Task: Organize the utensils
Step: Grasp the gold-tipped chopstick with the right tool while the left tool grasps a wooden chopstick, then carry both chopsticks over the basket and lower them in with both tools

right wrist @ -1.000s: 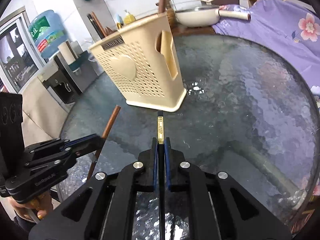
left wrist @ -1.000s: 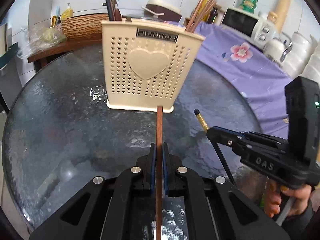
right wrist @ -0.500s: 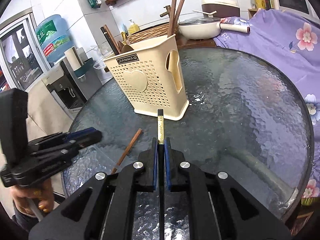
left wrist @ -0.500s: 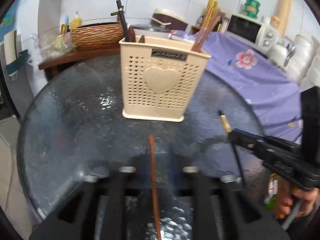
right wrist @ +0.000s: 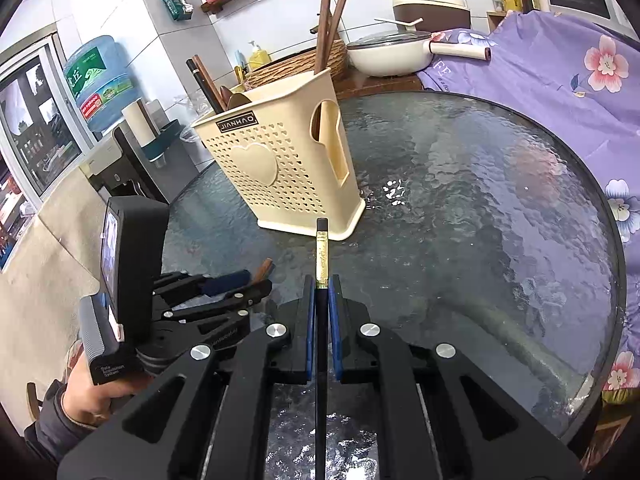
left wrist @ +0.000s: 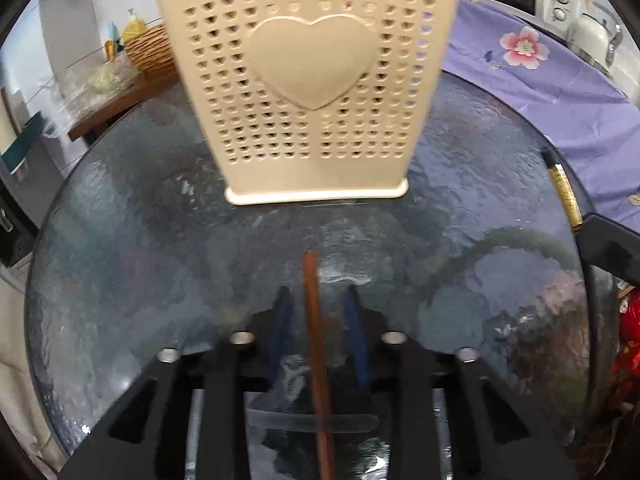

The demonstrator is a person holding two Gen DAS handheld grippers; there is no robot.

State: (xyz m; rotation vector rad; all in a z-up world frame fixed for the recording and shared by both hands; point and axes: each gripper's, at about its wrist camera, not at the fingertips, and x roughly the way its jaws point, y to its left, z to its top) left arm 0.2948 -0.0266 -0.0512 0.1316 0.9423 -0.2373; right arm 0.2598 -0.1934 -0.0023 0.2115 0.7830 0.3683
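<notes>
L gripper, jaws just closing but pads still clear of the brown chopstick lying lengthwise between them on the table, pointing at the holder straight ahead; R gripper clamps the black chopstick, also aimed at holder.

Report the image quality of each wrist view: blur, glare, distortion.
Left wrist view: motion-blurred, the utensil holder and the left gripper smeared around the brown chopstick; fisheye bends the glass table rim. Right wrist view: sharp, the right gripper crisp on the black chopstick, white glare patches on the glass beside the holder, edges strongly curved.
</notes>
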